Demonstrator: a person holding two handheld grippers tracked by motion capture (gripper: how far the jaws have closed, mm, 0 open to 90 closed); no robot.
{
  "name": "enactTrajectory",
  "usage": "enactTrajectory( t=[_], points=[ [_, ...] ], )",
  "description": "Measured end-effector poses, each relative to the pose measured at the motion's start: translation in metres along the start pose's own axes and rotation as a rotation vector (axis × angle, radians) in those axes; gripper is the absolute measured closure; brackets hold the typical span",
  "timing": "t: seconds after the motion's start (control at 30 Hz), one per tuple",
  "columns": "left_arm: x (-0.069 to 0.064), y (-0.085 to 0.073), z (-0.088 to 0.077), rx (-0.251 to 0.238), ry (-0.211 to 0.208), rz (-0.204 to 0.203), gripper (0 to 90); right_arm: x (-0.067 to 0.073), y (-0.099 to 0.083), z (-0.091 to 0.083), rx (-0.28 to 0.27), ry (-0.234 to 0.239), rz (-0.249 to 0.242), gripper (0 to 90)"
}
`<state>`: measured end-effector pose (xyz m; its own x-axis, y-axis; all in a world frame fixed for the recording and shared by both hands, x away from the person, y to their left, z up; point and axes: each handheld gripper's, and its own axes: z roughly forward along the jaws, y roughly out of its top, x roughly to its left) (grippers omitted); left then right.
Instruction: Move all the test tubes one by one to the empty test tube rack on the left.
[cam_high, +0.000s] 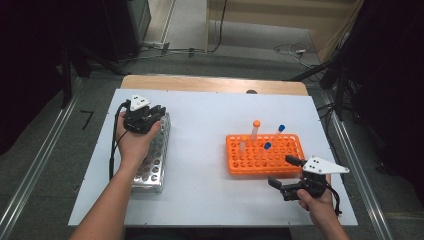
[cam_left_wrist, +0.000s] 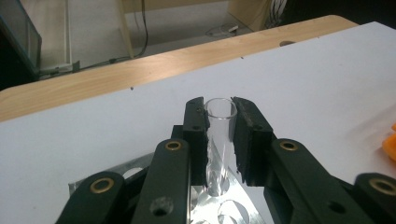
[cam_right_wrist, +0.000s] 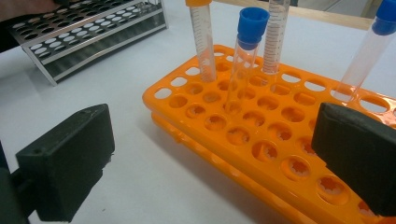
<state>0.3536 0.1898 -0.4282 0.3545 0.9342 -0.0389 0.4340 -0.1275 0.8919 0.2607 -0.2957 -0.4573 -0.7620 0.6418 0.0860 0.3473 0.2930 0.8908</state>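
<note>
- Left gripper (cam_left_wrist: 219, 135) has its jaws clamped on a clear, uncapped glass tube (cam_left_wrist: 219, 140) just below the tube's open rim; the tube hangs down between the pads, and its lower end sits right over the metal rack (cam_left_wrist: 140, 170) below the jaws
- From the high view the same left gripper (cam_high: 144, 117) hovers over the far end of the metal rack (cam_high: 152, 160), so the step in hand looks like seating the tube into one of the holes at that end
- To do it well, keep the tube upright between the pads; in the left gripper view it leans a little off the line of the jaws, so I would square the wrist before lowering, or the tip may catch the edge of a hole
- Line the tip up with a single hole beneath the jaws and go down slowly and straight; glass against a metal plate can chip, and a sideways push could shift the rack on the white table (cam_high: 200, 190)
- Hold the clamp until the tube's bottom rests in the rack; only then part the jaws, and lift straight up so the pads do not drag the rim
- Right gripper (cam_high: 290, 187) waits with its jaws wide apart and nothing between them, just beside the near edge of the orange rack (cam_high: 262, 155); ahead of its pads stand a blue-capped tube (cam_right_wrist: 245, 60) and an orange-capped tube (cam_right_wrist: 203, 42); it is best kept parked there, well apart from the left hand's work
</note>
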Motion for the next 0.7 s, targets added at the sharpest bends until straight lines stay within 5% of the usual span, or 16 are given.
enactTrajectory(
  t=[0.23,0.37,0.7],
  points=[
    [0.002,-0.002,0.002,0.044,-0.016,-0.025,75.5,0.000,0.000,0.001,0.002,0.000,0.001,0.0],
    [0.004,-0.002,-0.001,0.028,-0.024,-0.054,72.4,0.000,0.000,0.003,0.004,-0.001,0.004,0.0],
    [0.002,0.000,-0.018,-0.027,-0.061,-0.109,42.8,-0.001,0.001,0.005,0.002,-0.001,0.012,0.0]
  ],
)
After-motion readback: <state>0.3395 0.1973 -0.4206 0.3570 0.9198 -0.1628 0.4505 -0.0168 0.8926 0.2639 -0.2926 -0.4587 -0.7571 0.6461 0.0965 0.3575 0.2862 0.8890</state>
